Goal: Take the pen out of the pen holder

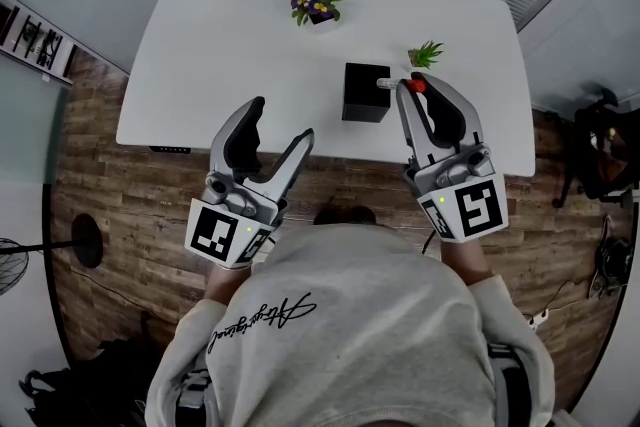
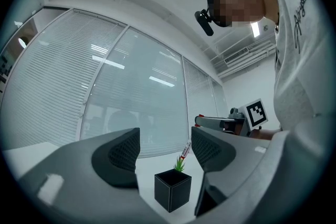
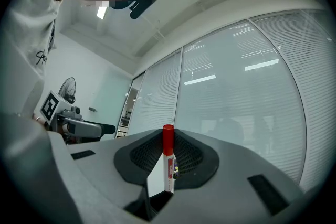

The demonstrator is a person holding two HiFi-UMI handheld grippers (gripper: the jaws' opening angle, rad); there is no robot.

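Observation:
A black square pen holder (image 1: pixel 366 92) stands on the white table (image 1: pixel 240 45) near its front edge. My right gripper (image 1: pixel 410 83) is just right of and above the holder, shut on a white pen with a red cap (image 1: pixel 416 85). In the right gripper view the pen (image 3: pixel 168 161) stands upright, clamped between the dark pads. My left gripper (image 1: pixel 281 128) hangs open in front of the table, left of the holder, with nothing in it. In the left gripper view the holder (image 2: pixel 172 190) shows between the spread jaws, with the pen (image 2: pixel 186 150) raised above and behind it.
A pot of purple flowers (image 1: pixel 317 3) stands at the table's far side. A small green plant (image 1: pixel 425 54) sits just behind the right gripper. Wood floor surrounds the table; a fan (image 1: pixel 15 260) stands at left and a dark chair (image 1: pixel 605 150) at right.

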